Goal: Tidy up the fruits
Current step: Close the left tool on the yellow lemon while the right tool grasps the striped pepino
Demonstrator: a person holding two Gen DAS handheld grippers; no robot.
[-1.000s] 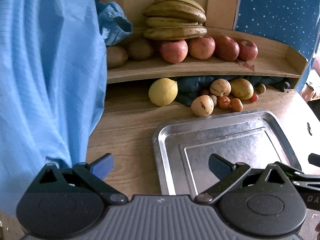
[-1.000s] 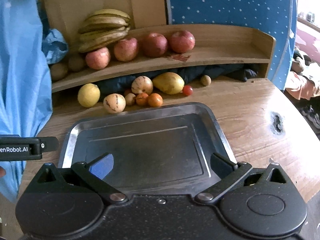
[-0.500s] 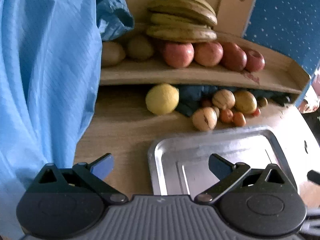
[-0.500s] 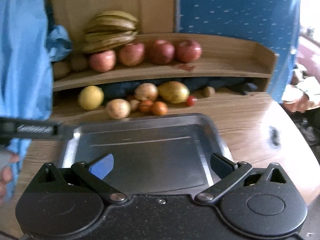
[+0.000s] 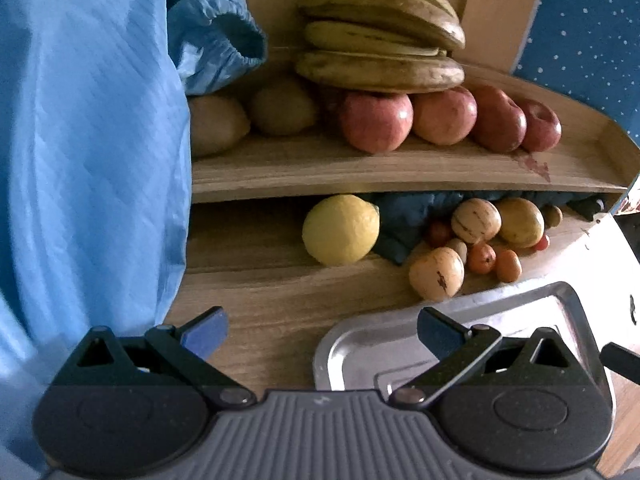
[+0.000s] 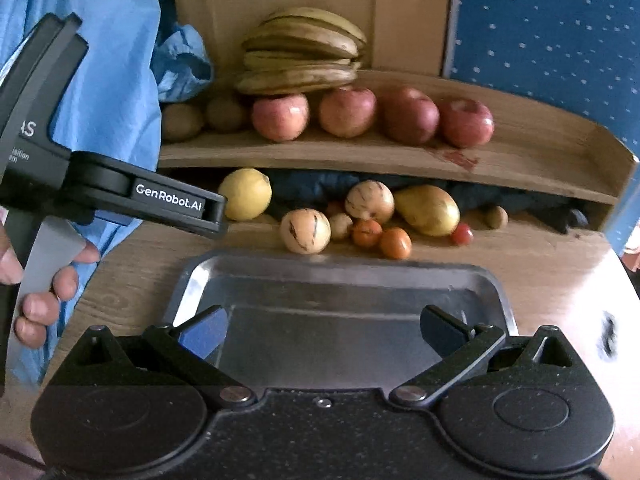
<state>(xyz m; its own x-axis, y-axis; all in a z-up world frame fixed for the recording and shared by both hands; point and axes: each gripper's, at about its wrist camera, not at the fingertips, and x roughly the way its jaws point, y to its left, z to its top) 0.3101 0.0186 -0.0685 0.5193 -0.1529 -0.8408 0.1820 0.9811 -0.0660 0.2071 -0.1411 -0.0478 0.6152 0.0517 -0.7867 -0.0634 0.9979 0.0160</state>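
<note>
Fruit crowds a curved wooden shelf (image 5: 400, 168): speckled, browning bananas (image 5: 380, 40) stacked over four glossy red apples (image 5: 376, 124), two dull brown kiwis (image 5: 280, 110) beside them. Under the shelf, on the grained wood table (image 5: 260, 300), lie a dimpled yellow lemon (image 5: 340, 230), striped cream pepino melons (image 6: 306, 231), a smooth yellow pear (image 6: 426, 210) and small orange tomatoes (image 6: 395, 243). The shiny rounded-corner metal tray (image 6: 332, 268) is bare. The left gripper (image 5: 322, 330) and the right gripper (image 6: 324, 328) both stand spread wide, holding nothing. Crinkled blue fabric (image 5: 88, 140) hangs at left.
</note>
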